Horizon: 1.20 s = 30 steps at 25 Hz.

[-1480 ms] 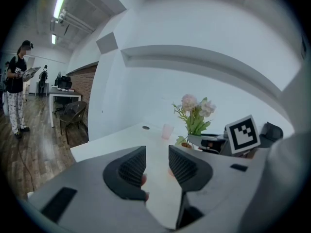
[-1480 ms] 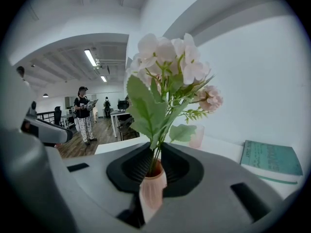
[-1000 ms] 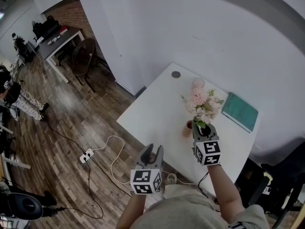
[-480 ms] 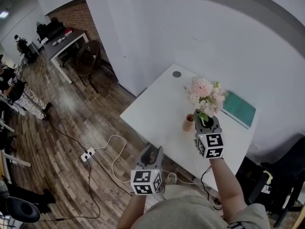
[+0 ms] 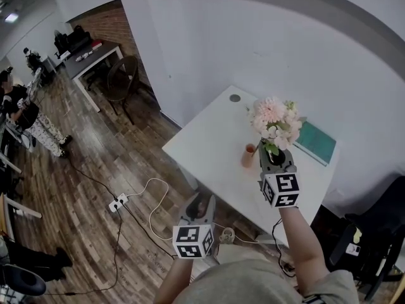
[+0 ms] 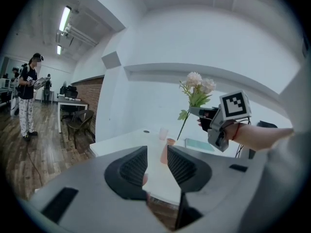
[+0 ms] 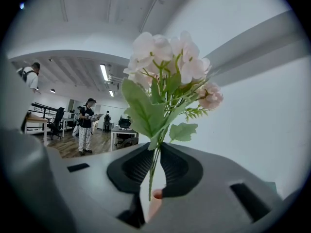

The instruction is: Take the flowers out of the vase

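The right gripper (image 7: pixel 154 168), centre right in the head view on a level, outstretched forearm, is clamped on the stem of the flowers (image 5: pixel 276 120). It sat lower a second ago, and the stem tip now seems just clear of the vase (image 5: pixel 249 155) on the table (image 5: pixel 209 145). The left gripper (image 6: pixel 156 165), bottom centre, is closing on nothing.

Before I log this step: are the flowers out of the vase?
Out: right gripper holds flowers aloft, stem tip clear of the vase.
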Available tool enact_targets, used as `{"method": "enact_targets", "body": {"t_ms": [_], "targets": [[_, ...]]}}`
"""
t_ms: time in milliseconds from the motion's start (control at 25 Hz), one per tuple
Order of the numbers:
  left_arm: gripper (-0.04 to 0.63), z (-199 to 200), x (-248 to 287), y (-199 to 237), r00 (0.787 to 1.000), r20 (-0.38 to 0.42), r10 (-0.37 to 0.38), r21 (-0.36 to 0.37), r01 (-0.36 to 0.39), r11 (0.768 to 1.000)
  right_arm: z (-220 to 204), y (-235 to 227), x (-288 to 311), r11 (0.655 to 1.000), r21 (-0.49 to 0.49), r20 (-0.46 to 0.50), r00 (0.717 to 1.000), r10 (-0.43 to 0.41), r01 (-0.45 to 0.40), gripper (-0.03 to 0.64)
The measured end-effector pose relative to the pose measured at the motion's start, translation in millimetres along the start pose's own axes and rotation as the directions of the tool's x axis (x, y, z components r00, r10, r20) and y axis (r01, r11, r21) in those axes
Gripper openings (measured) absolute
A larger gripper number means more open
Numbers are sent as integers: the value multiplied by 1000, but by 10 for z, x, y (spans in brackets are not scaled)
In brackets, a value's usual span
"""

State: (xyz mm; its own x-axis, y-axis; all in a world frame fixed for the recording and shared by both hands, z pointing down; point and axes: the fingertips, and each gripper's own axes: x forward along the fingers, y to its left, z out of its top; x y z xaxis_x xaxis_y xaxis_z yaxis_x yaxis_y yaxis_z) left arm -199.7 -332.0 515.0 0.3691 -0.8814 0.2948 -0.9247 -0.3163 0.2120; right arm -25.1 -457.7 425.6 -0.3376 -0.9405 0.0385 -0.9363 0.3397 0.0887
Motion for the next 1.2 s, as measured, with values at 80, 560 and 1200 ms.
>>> {"method": "enact_targets", "body": {"t_ms": [80,560,1200], "targets": [[120,-21,-89,-40,1000,6,3,4,-4,1000,28,33,-123,1000,3,9,1000,4,-4,51],[117,-240,-664,-344,999,30,21,15,-22,1000,62,270,-980,999,29,33,999,28,-29,51],[115,-497,-1440,-708,997,52,50,3,-50,999,-157,621,-2050,996,66,-9,998,54,-54,51]]}}
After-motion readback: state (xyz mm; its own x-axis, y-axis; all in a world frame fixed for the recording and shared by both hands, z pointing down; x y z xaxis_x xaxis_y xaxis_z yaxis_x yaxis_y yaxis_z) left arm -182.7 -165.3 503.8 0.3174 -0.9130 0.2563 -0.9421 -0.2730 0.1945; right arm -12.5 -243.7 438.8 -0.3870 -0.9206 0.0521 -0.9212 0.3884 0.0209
